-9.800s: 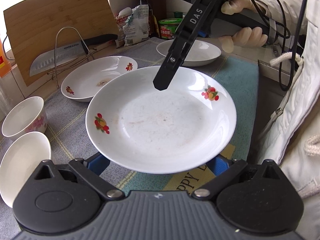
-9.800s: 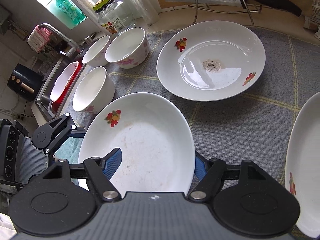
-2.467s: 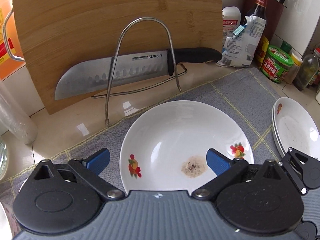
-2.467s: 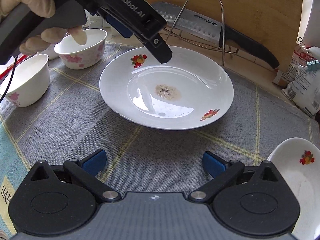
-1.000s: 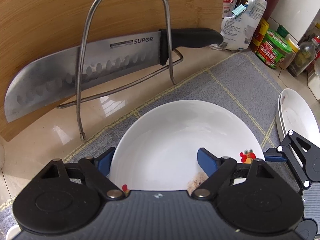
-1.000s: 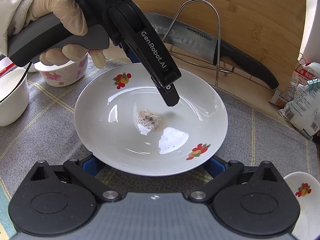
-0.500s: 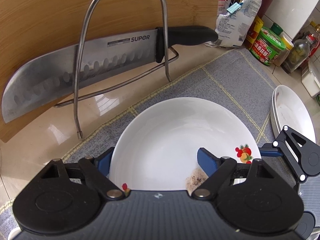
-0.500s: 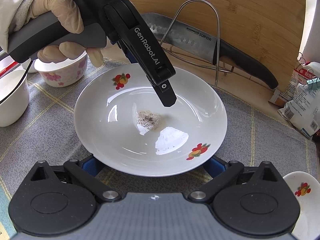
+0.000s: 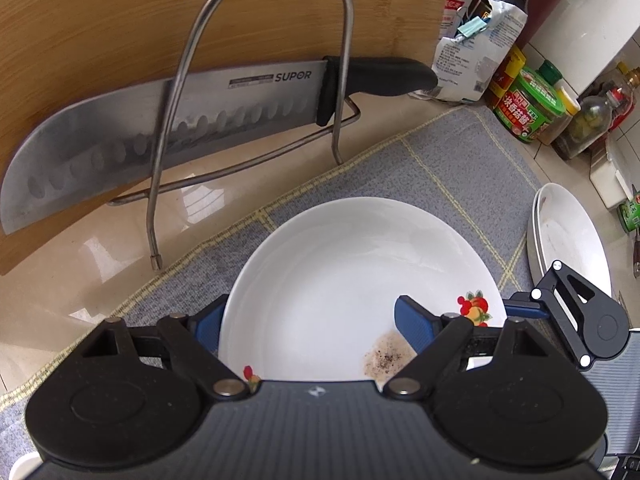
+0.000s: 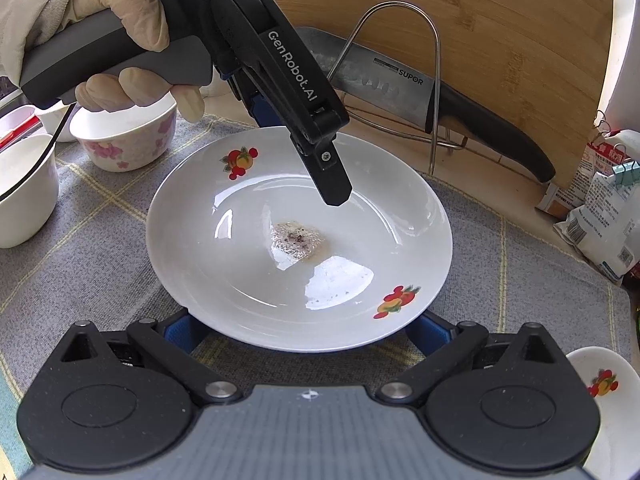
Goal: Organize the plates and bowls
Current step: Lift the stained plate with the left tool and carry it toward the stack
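A white fruit-patterned plate with a brown residue spot lies on the grey mat; it also shows in the right wrist view. My left gripper is shut on the plate's rim, one finger over the inside and one under. My right gripper is open, its blue pads under the plate's near rim on either side. Stacked plates sit at the right; their edge shows in the right wrist view.
A knife rests in a wire rack before a wooden cutting board. Jars and bottles stand at the back right. Flowered bowls and a white bowl stand at the left.
In the last second the plate has lifted and tilted slightly in my left gripper's hold. Earlier, both grippers moved from another plate, since set on the right stack, to this one.
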`<state>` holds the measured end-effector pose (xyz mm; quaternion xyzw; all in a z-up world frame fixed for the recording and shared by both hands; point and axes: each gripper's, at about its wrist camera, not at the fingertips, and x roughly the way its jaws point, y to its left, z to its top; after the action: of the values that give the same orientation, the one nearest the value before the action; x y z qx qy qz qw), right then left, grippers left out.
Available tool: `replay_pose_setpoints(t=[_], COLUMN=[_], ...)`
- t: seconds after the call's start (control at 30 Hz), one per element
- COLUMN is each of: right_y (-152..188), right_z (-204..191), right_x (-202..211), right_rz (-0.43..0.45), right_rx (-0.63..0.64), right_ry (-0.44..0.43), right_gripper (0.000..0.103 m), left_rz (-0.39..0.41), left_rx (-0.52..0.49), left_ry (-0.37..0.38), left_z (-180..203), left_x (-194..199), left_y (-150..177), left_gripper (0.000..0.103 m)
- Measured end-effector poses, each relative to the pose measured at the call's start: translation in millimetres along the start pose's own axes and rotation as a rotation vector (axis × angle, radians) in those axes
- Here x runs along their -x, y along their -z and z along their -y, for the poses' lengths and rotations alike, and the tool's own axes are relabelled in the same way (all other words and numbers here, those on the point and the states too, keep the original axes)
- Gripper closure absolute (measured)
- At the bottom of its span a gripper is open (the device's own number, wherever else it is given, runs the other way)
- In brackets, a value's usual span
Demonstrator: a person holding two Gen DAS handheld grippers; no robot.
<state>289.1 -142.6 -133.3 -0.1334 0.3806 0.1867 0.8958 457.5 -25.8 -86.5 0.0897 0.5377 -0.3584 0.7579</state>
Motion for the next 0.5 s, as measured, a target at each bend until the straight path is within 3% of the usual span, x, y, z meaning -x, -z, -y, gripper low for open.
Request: replay_pose_setpoints(t=[0.5], right_y=[-0.7], right_z=[0.1], right_x=[1.8], right_rz=[-0.009], right_rx=[0.000], right_ry=[0.004], right_gripper=[0.000], left_rz=[0.022], left_rx=[0.015], left_ry=[0.050], left_z=[-5.5], left_x=[10.3], left_y=[3.2], left_gripper=[0.019])
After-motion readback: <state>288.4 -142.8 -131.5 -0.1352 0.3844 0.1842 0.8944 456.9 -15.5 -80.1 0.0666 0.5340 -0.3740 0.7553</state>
